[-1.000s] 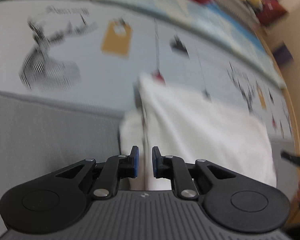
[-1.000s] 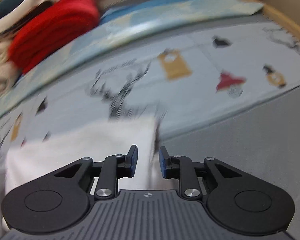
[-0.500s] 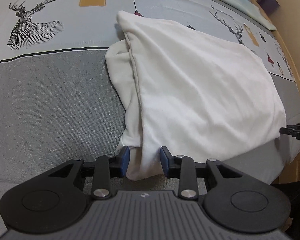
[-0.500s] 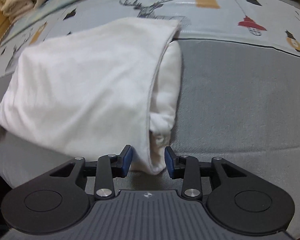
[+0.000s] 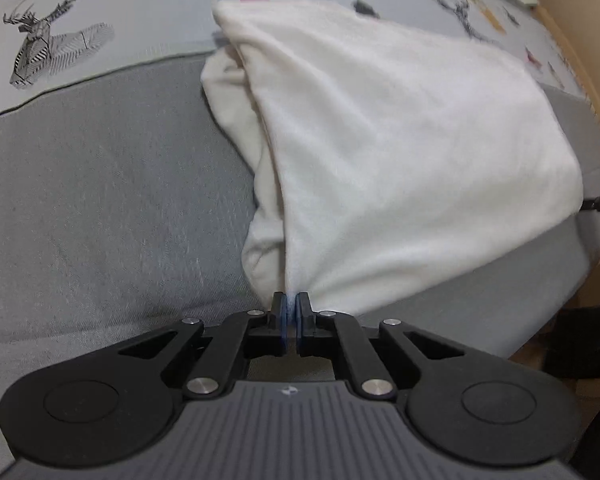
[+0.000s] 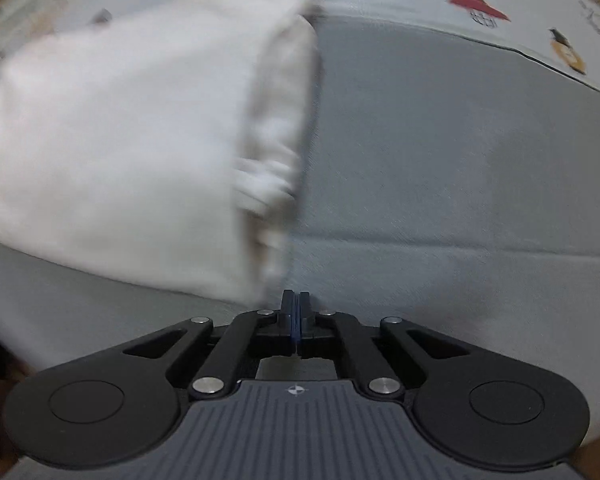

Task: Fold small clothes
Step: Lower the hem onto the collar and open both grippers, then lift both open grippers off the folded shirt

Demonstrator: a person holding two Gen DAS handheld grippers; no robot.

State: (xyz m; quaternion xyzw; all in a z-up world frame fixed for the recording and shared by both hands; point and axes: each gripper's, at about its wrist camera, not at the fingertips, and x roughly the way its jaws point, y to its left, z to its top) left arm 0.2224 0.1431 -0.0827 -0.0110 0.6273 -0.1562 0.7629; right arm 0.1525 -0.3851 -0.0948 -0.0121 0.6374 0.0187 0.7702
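Half a second after straddling the white garment (image 5: 400,152), the left gripper (image 5: 291,305) now pinches its near corner, while the right gripper (image 6: 296,306) has pressed its fingers together, apparently on the opposite corner though blur hides the contact, readying the next fold.

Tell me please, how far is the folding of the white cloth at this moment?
Done: the white garment already lies doubled on the grey bedcover, layers showing at its side. In hand: the left gripper is shut on its near corner; the right gripper is shut at the other corner, grip blurred. Left: the next fold over.
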